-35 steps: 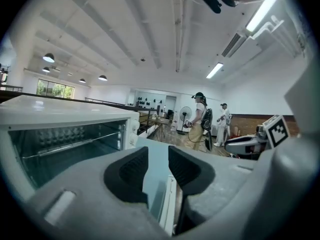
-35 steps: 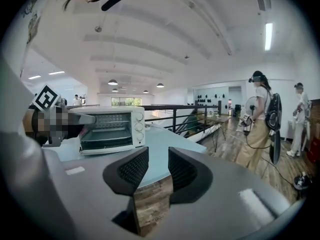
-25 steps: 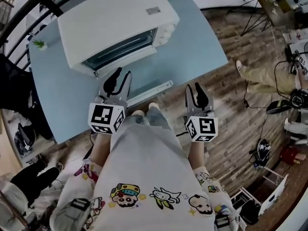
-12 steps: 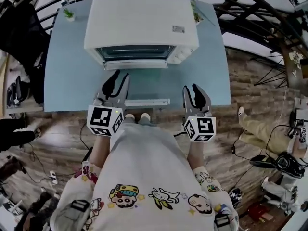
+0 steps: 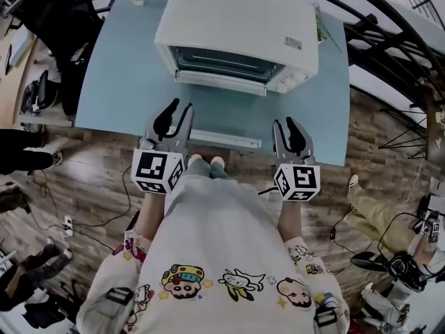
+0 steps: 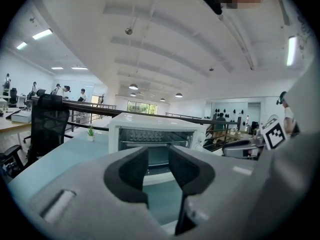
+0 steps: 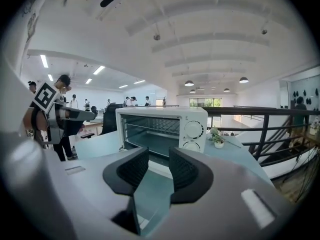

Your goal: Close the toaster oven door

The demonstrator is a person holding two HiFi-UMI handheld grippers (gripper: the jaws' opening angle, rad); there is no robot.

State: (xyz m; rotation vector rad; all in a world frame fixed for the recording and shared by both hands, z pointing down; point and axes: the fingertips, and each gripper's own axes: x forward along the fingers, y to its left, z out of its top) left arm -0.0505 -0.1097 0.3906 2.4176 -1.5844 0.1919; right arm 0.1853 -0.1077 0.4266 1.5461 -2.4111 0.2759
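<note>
— Where is the toaster oven [image 5: 236, 26], and which way does it face?

— At 12 o'clock on the pale blue table [image 5: 118, 96]. Its long axis runs about 9 to 3, with the dial end dipping slightly toward 4. The mouth faces 6 o'clock, toward the person. The door [image 5: 222, 113] lies dropped open and flat, its white handle [image 5: 224, 139] at the near table edge.

— And the tools?

— The left gripper [image 5: 175, 110] is at 7 o'clock of the oven and the right gripper [image 5: 286, 124] at 5. Both have their jaws spread with nothing pinched, and both point at the oven.

— Does any view add something?

— The right gripper view shows the two dials [image 7: 192, 130] and the wire rack [image 7: 155, 126] inside. The head view alone shows the handle. The left gripper view shows the oven's front face-on and a potted plant [image 6: 90, 132] at 9 o'clock of it.
</note>
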